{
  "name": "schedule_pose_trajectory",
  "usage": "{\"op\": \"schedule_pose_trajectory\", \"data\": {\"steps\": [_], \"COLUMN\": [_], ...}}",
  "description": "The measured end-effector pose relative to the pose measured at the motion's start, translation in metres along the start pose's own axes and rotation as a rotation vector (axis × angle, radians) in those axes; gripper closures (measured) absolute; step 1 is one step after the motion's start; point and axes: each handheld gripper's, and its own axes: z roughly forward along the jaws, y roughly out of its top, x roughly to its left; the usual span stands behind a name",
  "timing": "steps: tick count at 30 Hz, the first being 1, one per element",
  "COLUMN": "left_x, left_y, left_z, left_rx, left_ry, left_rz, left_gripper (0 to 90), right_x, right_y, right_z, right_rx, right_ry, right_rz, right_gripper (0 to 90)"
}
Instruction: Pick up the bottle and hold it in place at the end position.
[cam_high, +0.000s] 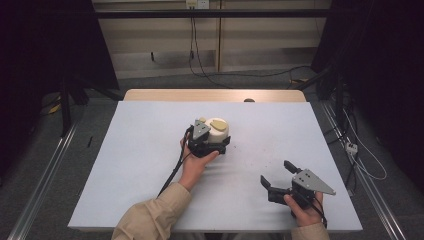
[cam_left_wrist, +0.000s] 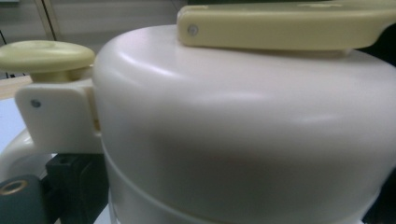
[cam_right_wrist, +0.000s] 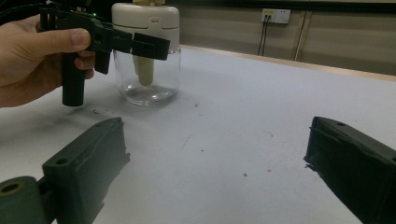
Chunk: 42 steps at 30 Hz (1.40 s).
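Dim room with dark side edges, the table evenly lit from above; soft glare on the blurred, too-close jar lid.

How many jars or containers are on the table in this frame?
1. A single clear glass jar with a cream lid stands near the table's middle, with the left gripper at it. The open right gripper waits apart, near the front right corner.
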Motion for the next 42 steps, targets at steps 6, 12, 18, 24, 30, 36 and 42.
{"op": "schedule_pose_trajectory", "data": {"steps": [6, 12, 18, 24, 30, 36, 42], "left_x": [0.003, 0.003, 0.001, 0.001, 0.003, 0.003, 0.003], "left_y": [0.0, 0.0, -0.002, -0.003, -0.007, -0.008, -0.008], "left_z": [0.002, 0.005, 0.007, 0.005, 0.003, 0.003, 0.003], "left_rx": [-0.011, -0.022, -0.028, -0.017, -0.025, -0.024, -0.025], "left_ry": [0.013, 0.016, 0.011, 0.002, -0.004, -0.006, -0.004], "left_rz": [0.005, -0.002, 0.025, 0.041, 0.028, 0.025, 0.029], "left_gripper": [5.5, 5.5, 5.5, 5.3, 5.1, 5.1, 5.1], "right_x": [0.0, 0.0, 0.0, 0.0, 0.0, 0.0, 0.003], "right_y": [0.0, 0.0, 0.0, -0.001, 0.0, 0.001, 0.003], "right_z": [0.0, 0.0, 0.001, 0.002, 0.003, 0.005, 0.011], "right_rx": [0.0, 0.0, 0.007, 0.011, 0.013, 0.019, 0.037], "right_ry": [-0.001, 0.001, 0.01, 0.009, 0.007, 0.012, 0.036], "right_rz": [-0.001, -0.001, -0.001, -0.002, -0.005, -0.005, -0.015], "right_gripper": [4.5, 4.5, 4.5, 4.5, 4.5, 4.4, 4.4]}}
